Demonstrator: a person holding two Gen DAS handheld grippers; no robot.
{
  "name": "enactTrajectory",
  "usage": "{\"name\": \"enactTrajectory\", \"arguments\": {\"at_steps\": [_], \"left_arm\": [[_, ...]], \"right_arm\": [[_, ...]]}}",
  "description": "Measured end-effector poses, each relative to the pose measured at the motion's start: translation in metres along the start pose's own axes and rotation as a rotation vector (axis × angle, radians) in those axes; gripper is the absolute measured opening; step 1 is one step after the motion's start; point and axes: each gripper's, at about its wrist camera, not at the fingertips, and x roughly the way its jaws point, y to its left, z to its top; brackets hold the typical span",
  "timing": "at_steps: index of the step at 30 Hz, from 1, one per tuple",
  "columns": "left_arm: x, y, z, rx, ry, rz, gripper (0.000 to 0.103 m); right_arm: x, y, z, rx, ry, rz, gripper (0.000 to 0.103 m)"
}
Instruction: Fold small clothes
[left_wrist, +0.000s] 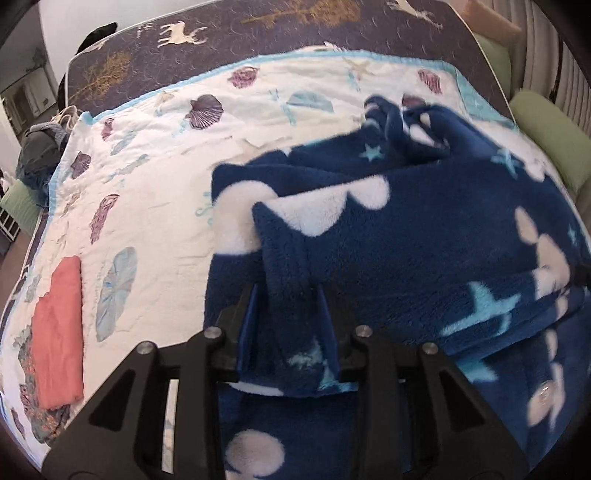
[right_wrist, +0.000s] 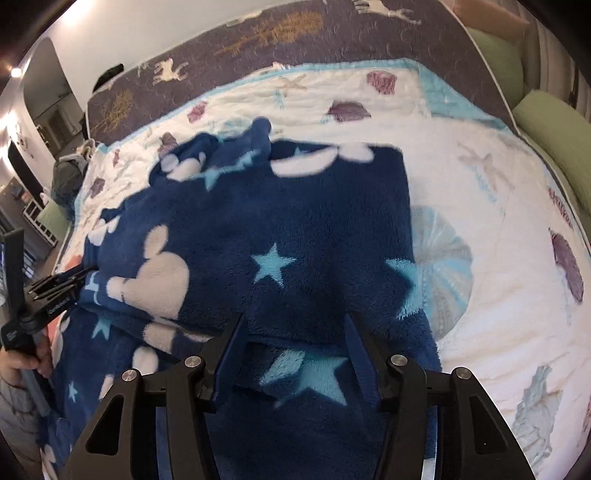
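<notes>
While the navy fleece garment (left_wrist: 424, 236) lies half-doubled on the seashell quilt (left_wrist: 155, 206), the step in hand seems to be carrying its near edge over to the far side; both corners should travel level, so the hem lands square and no ridge bunches underneath. The left gripper (left_wrist: 291, 314) reaches forward from the near side, its fingers closed narrowly on a raised flap of fleece. The right gripper (right_wrist: 291, 339) also points away over the garment's right half, its jaws standing wider with a fabric edge between them, though whether they truly pinch it I cannot tell. A folded coral cloth (left_wrist: 59, 332) rests near left.
</notes>
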Motion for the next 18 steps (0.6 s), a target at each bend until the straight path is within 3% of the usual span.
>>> {"name": "enactTrajectory", "arguments": {"at_steps": [4,6,10,12,16,17,18], "left_arm": [[-0.036,-0.001,0.037,-0.051,-0.134,-0.109,0.038],[-0.04,-0.011,0.064,-0.039,-0.184,-0.158,0.058],[0.0,-0.033,0.102,-0.027,-0.122,-0.195,0.062],[0.033,-0.038,0.11,-0.056,-0.047,-0.247,0.062],[0.077,-0.043,0.115,-0.108,0.051,-0.286,0.062],[0.082,-0.044,0.114,-0.119,0.06,-0.301,0.048],[0.086,-0.042,0.113,-0.134,0.07,-0.34,0.02]], "right_arm": [[-0.03,0.009,0.03,0.009,-0.097,0.057,0.054],[-0.035,0.014,0.057,0.019,-0.139,0.07,0.056],[0.008,0.011,0.11,0.092,-0.06,0.153,0.056],[0.034,0.002,0.125,0.168,-0.017,0.146,0.056],[0.079,-0.014,0.138,0.282,0.079,0.227,0.056],[0.087,-0.015,0.141,0.294,0.091,0.232,0.056],[0.095,-0.015,0.141,0.303,0.092,0.24,0.056]]}}
